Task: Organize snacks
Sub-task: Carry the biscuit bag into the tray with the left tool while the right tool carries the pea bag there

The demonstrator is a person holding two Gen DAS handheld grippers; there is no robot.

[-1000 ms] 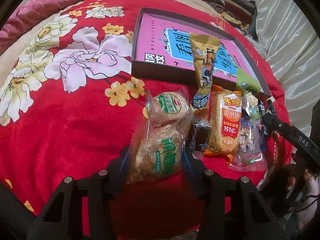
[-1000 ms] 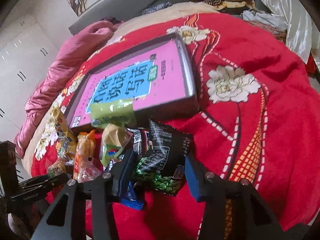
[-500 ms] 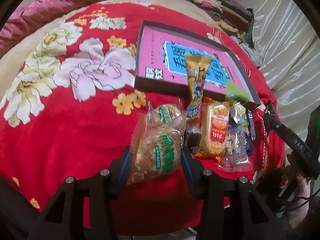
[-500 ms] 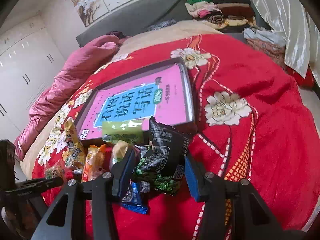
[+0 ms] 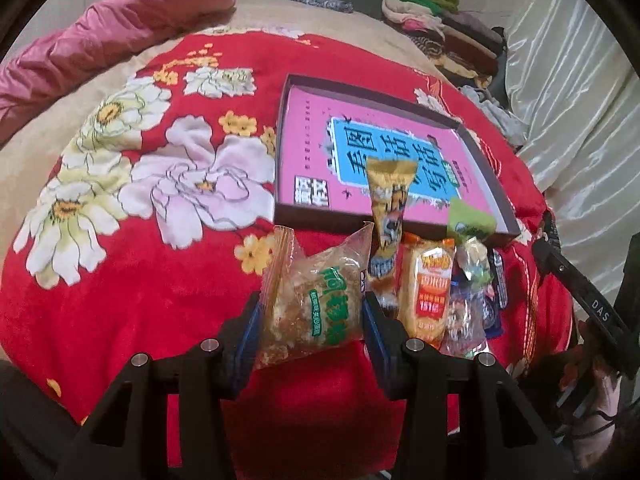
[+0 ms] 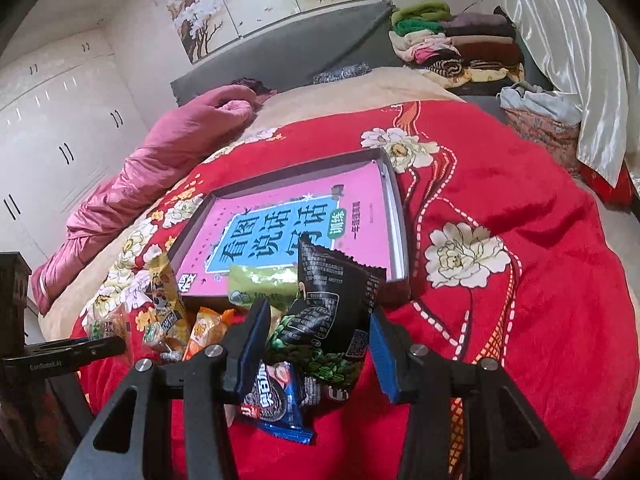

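Left gripper (image 5: 310, 312): jaws clamping the clear-wrapped brown pastry with green lettering (image 5: 316, 300), now rising off the red floral bed blanket (image 5: 140, 288). Right gripper (image 6: 316, 348): jaws holding the black foil snack packet (image 6: 332, 312), likewise lifting clear of the snack pile. Both are heading, seemingly, for the dark shallow tray lined with a pink book (image 5: 472, 152).

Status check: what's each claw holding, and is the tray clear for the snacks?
Left claw shut on clear cake packet. Right claw shut on black snack bag. Tray holds pink book; yellow packet and green packet overlap its near edge.
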